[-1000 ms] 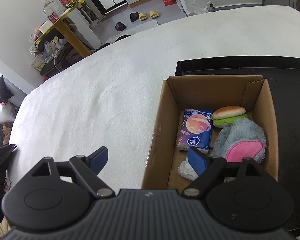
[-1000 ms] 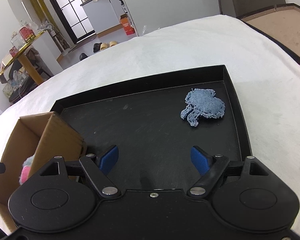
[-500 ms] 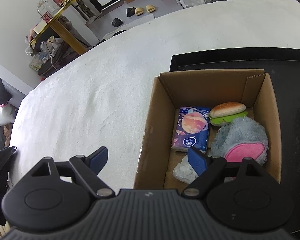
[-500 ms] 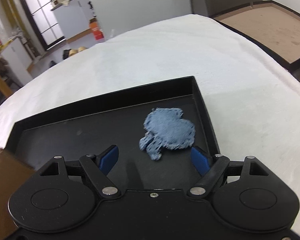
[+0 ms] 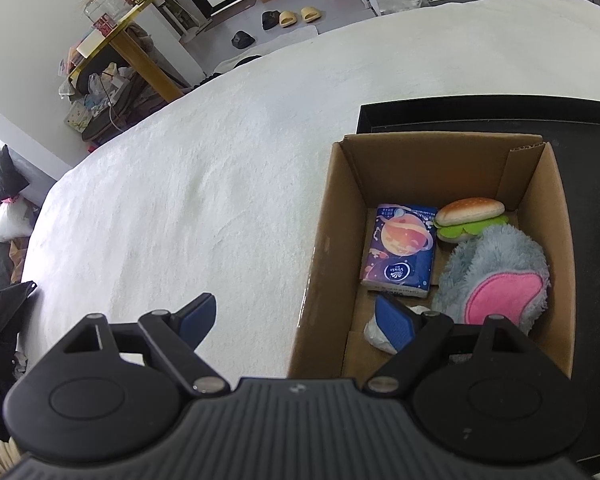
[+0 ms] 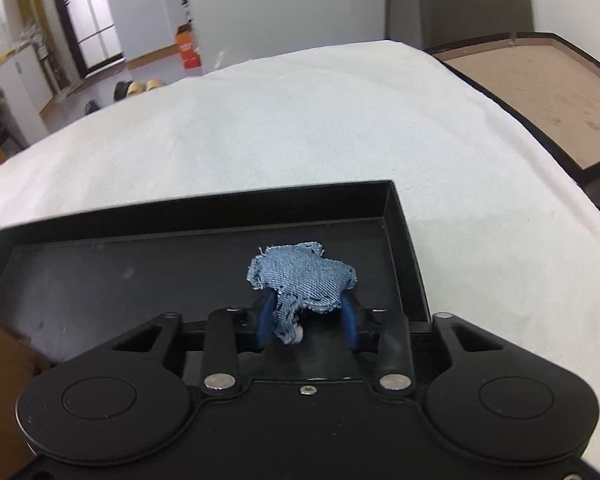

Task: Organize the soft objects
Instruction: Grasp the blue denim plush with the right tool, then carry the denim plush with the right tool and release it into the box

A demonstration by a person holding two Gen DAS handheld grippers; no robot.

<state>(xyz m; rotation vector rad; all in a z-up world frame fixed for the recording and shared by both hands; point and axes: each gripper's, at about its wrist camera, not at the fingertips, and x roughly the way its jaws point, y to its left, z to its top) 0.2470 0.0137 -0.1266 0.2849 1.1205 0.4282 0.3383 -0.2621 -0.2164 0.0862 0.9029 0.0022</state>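
Surface: a white fleecy cloth-covered counter (image 6: 300, 128) carries a shallow black rectangular tray (image 6: 404, 240). Beyond it lies grey floor with sandals and an orange carton (image 6: 188, 50) beside white cabinets. A frayed blue denim fabric scrap (image 6: 304, 282) — ragged-edged, twill-woven, loose pale threads at its near end — sits in the tray's far right part, clamped between the right gripper (image 6: 308, 326) fingers. The left gripper (image 5: 296, 316) fingers stand wide apart — one over an open brown cardboard box (image 5: 324, 240) of soft items.
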